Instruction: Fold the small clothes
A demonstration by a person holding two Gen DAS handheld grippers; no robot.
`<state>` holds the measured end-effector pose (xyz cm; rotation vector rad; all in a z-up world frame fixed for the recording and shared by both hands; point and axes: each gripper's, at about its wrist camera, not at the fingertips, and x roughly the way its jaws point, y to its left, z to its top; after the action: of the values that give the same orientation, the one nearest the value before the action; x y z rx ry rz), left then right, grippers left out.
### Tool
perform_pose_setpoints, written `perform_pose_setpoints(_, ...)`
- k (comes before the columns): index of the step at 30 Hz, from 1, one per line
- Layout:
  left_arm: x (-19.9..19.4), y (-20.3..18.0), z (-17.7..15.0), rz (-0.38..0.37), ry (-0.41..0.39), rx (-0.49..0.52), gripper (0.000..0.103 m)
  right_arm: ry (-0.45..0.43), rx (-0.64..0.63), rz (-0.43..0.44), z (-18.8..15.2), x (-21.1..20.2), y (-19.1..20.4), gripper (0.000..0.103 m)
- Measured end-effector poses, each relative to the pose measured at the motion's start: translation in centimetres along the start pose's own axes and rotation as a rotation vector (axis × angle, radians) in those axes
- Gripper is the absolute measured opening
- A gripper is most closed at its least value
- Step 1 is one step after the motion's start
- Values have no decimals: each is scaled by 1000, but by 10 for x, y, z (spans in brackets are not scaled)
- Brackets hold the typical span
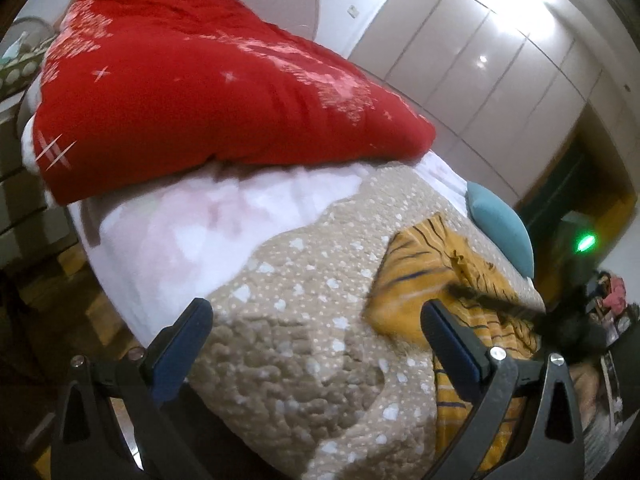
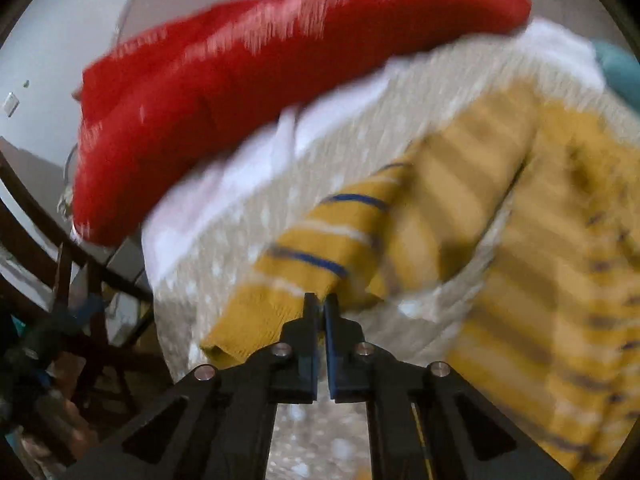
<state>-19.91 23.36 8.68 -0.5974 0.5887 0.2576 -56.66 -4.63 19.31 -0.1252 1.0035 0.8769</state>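
Left gripper (image 1: 316, 344): jaws wide apart, empty, hovering over the beige bedspread (image 1: 304, 320). Yellow striped sweater (image 1: 436, 276) lies crumpled just right of it on the bed, below the red quilt (image 1: 192, 92).

Right gripper (image 2: 321, 306): clamped on the sweater (image 2: 460, 208) at the sleeve cuff. Sleeve runs from the gripper diagonally up-right toward the body. Knit looks soft, light, floppy; best held at cuff or hem.

Right view motion-blurred; glare on wardrobe (image 1: 516, 20), fisheye-warped edges.
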Motion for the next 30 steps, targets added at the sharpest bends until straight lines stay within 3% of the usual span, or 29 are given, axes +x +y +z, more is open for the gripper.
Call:
perform_pose_setpoints(5,11,-33,2,-40,16,80,103,-145,12,-168,29,-95,-63,4)
perform_pose_setpoints(8,24,-54,1,-67,43,122,103,-175,127,-337,27,-140,-139,4)
perform_pose_setpoints(11,41,-74,-1,-98,83,151,103,-138,290,-507,9,-158,-226,4)
perform_pose_setpoints(13,54,-88,-3,-114,119,172,103,-54,377,-670,-6,-152,-281,5)
perform_pose_setpoints(14,59,-97,-5,-127,137,185,103,4,418,-804,-19,-150,-307,5)
perform_pose_setpoints(15,63,-102,-8,-136,149,197,103,27,445,-875,-31,-153,-322,10)
perform_pose_setpoints(17,70,-113,-15,-143,174,230,103,-21,495,-824,-51,-168,-329,10)
perform_pose_setpoints(18,75,-118,-19,-150,197,242,103,-65,535,-739,-66,-179,-329,17)
perform_pose_setpoints(19,81,-121,-24,-166,225,246,103,-84,557,-698,-76,-186,-326,27)
perform_pose_setpoints(20,86,-123,-28,-181,248,243,103,-100,576,-663,-89,-194,-322,31)
perform_pose_setpoints(25,110,-128,-54,-265,394,192,100,-101,628,-443,-161,-210,-287,32)
perform_pose_setpoints(27,119,-131,-66,-285,458,185,78,-97,646,-371,-192,-211,-273,32)
perform_pose_setpoints(30,125,-138,-80,-289,499,199,71,-102,671,-288,-234,-206,-249,32)
